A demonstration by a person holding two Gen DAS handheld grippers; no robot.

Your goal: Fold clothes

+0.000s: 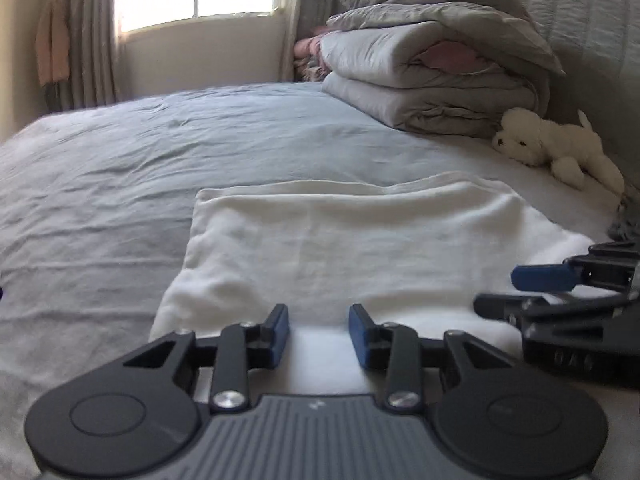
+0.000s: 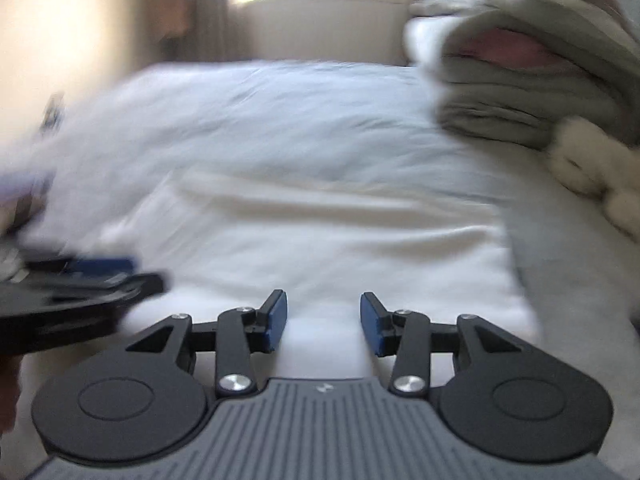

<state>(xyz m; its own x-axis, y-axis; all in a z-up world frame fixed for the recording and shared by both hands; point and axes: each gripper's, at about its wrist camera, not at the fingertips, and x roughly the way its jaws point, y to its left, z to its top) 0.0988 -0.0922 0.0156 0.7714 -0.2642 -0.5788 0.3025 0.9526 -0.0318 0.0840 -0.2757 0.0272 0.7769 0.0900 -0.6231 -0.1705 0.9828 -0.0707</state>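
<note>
**Both claws parted over the folded white cloth**

Left wrist view: the left gripper (image 1: 319,330) stands partly open with nothing between its blue pads. The folded white cloth (image 1: 352,236) lies on the bed (image 1: 100,168) just ahead of it. The right gripper (image 1: 520,288) sits to its right, over the cloth's edge. Far ahead to the right lie stacked grey bedding (image 1: 432,68) and a white plush toy (image 1: 556,148).

Right wrist view, blurred: the right gripper (image 2: 323,322) is also parted and empty, the cloth (image 2: 340,232) directly ahead, the left gripper (image 2: 120,272) to its left.
</note>
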